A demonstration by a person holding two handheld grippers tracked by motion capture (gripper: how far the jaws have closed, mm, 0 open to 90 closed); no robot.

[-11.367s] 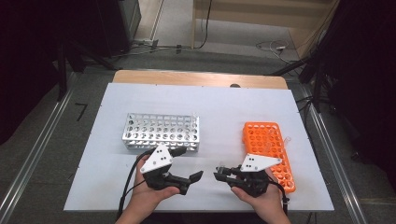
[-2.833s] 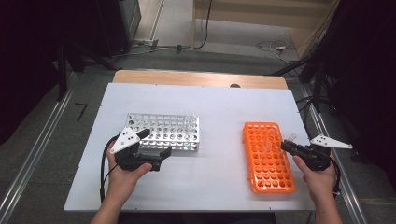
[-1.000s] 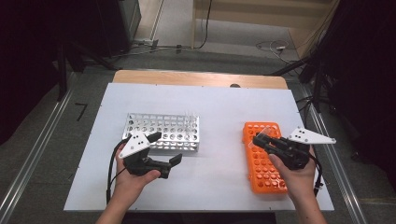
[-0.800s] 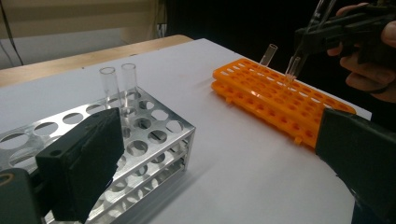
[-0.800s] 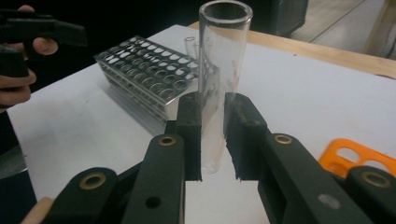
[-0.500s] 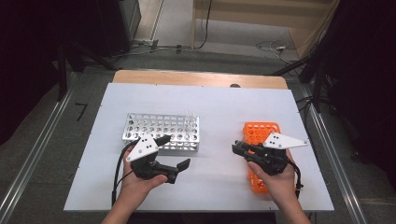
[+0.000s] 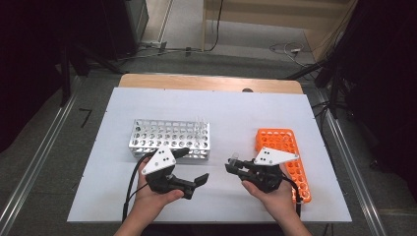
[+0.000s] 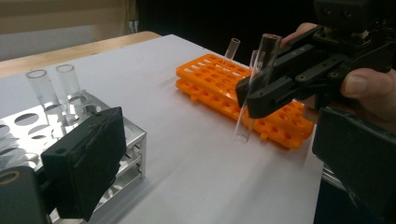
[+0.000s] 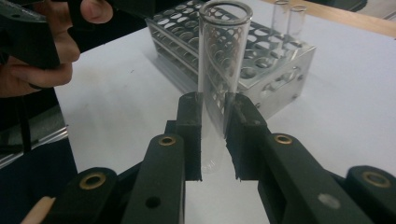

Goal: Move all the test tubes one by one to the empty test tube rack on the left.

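Observation:
My right gripper (image 7: 233,166) is shut on a clear glass test tube (image 9: 218,70), held upright above the white table between the two racks. In the left gripper view the same tube (image 8: 256,79) hangs in those jaws with its round bottom just off the table. The orange rack (image 7: 285,156) lies to its right, with two tubes (image 8: 231,48) standing in it. My left gripper (image 7: 194,166) stands open, nothing between its jaws, just in front of the metal rack (image 7: 169,137). Two tubes (image 9: 287,18) stand in a far corner of that metal rack (image 9: 261,70).
The white table top (image 7: 231,118) has free room behind both racks and between them. A wooden strip (image 7: 211,82) runs along its far edge. Metal rails (image 7: 46,152) flank the table, and a cable (image 7: 132,187) trails from the left gripper.
The right gripper has moved left and slightly down, from over the orange rack to the table's middle, carrying the tube. The left gripper has drifted a little to the right.

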